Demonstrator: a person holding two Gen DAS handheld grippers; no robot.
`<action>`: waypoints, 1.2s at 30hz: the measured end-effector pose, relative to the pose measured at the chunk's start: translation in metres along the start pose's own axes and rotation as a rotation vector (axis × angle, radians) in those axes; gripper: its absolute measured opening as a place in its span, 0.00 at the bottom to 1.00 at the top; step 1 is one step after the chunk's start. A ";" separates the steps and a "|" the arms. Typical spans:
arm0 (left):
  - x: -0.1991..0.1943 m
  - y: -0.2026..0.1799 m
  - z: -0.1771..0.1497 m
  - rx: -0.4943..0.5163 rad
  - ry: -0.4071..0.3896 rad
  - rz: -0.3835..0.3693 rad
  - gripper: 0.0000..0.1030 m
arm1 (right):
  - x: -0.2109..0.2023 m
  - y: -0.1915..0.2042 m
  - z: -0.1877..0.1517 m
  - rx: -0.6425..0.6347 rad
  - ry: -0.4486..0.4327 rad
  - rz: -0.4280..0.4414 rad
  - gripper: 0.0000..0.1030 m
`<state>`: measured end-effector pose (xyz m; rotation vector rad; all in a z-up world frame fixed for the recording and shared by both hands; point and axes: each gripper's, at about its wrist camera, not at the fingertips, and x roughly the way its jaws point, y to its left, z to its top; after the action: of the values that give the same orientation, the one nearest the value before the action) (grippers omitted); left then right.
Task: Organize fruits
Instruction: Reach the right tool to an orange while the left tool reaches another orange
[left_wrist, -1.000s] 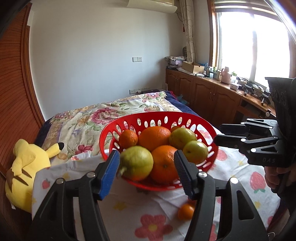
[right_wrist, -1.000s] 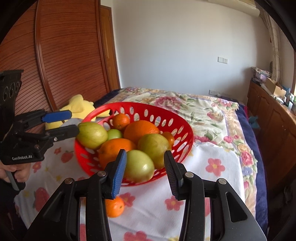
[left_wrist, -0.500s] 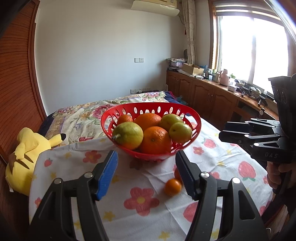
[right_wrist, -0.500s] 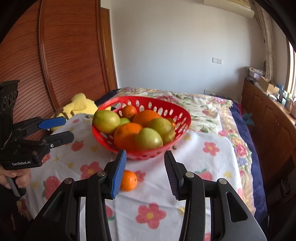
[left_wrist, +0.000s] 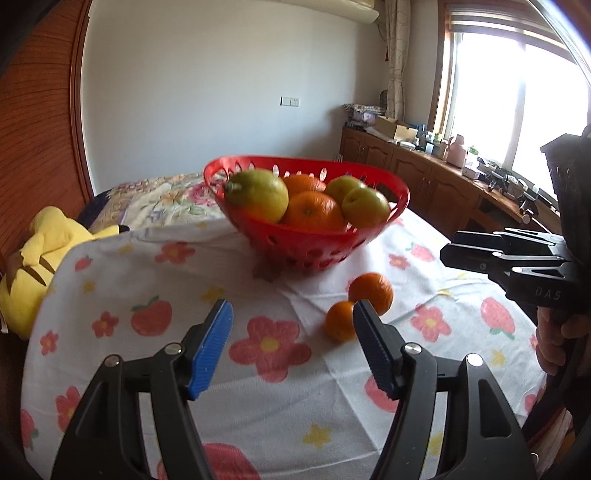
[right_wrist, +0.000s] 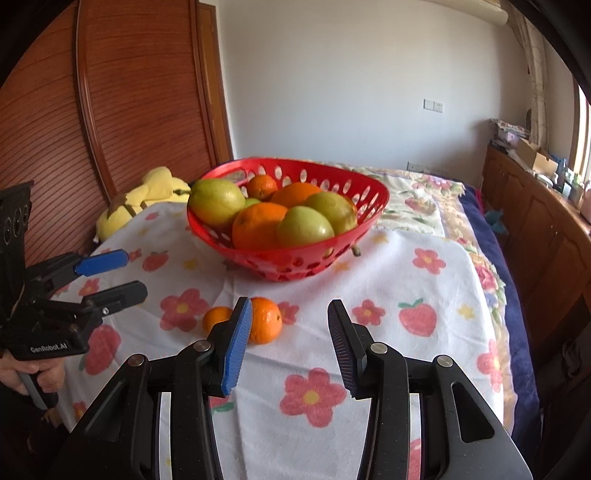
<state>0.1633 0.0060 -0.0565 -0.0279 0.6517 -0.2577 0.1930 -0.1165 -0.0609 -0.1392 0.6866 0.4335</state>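
A red perforated basket (left_wrist: 317, 243) (right_wrist: 295, 258) stands on the flowered cloth and holds several oranges and green-yellow fruits. Two small oranges lie loose on the cloth in front of it: a larger one (left_wrist: 371, 291) (right_wrist: 265, 319) and a smaller one (left_wrist: 339, 320) (right_wrist: 216, 318). My left gripper (left_wrist: 293, 347) is open and empty above the cloth, short of the loose oranges; it also shows at the left of the right wrist view (right_wrist: 107, 275). My right gripper (right_wrist: 286, 345) is open and empty, its left finger partly hiding the loose oranges; it shows at the right of the left wrist view (left_wrist: 448, 248).
A yellow plush toy (left_wrist: 33, 266) (right_wrist: 144, 197) lies at the cloth's left edge by the wooden headboard. A flowered bedspread (right_wrist: 424, 199) stretches behind the basket. Wooden cabinets (left_wrist: 424, 177) run under the window on the right.
Both grippers have pulled back and lowered away from the basket, staying open. The basket looks farther off and two loose oranges are in view on the cloth.
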 end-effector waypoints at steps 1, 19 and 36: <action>0.002 0.000 -0.002 0.003 0.002 0.008 0.66 | 0.002 0.000 -0.001 0.001 0.003 0.000 0.42; 0.009 0.006 -0.010 -0.007 0.008 0.014 0.66 | 0.059 0.012 -0.002 0.007 0.090 0.020 0.45; 0.013 0.000 -0.012 0.012 0.023 0.015 0.66 | 0.088 0.015 -0.003 0.032 0.160 0.071 0.50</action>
<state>0.1658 0.0035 -0.0738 -0.0088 0.6732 -0.2480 0.2450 -0.0739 -0.1195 -0.1206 0.8568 0.4828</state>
